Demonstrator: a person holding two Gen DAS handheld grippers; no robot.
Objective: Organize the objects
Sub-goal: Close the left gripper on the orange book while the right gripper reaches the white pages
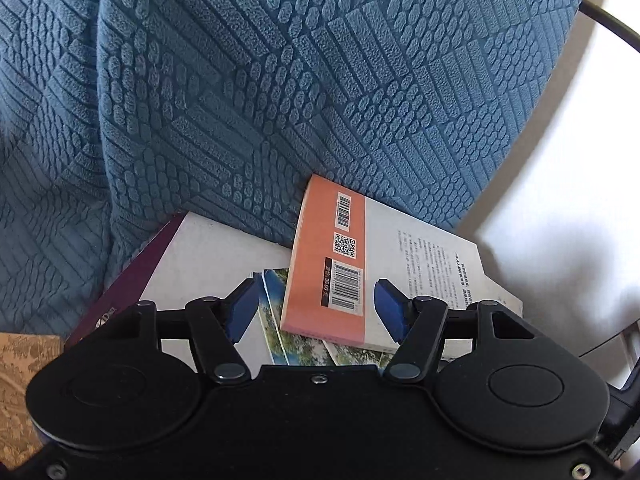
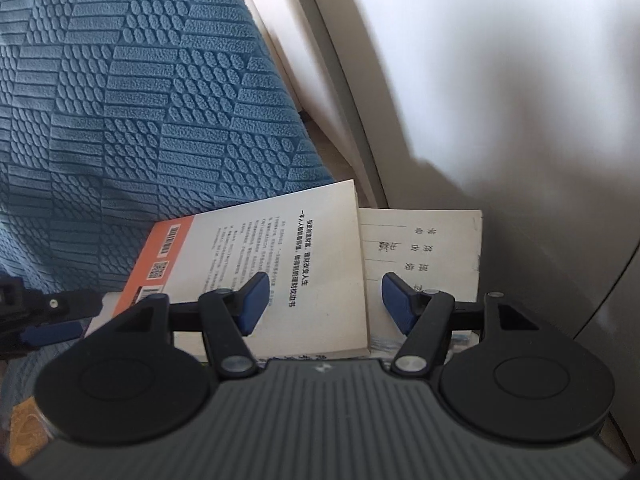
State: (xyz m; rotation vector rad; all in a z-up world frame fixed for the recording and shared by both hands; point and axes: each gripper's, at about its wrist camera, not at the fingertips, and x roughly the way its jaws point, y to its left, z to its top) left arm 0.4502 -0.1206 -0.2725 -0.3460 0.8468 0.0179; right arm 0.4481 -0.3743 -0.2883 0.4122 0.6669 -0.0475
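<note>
An orange-and-white book (image 1: 328, 264) with barcodes lies tilted on top of a small pile, against blue textured fabric. Beneath it are a white book with a maroon edge (image 1: 192, 264) and a landscape-print cover (image 1: 280, 320). My left gripper (image 1: 316, 300) hovers open over the orange book's near corner, and its blue pads (image 1: 244, 308) do not press on anything. In the right wrist view the same book (image 2: 260, 272) lies beside a cream booklet (image 2: 424, 248). My right gripper (image 2: 324, 300) is open above the gap between them. The left gripper's blue pad (image 2: 48, 330) shows at the left edge.
Blue quilted fabric (image 1: 280, 80) rises behind the pile like a cushion or sofa back. A white wall or panel (image 2: 480, 80) stands close on the right. A tan patterned surface (image 1: 24, 380) shows at the lower left, and a black cable (image 1: 612, 24) at the top right.
</note>
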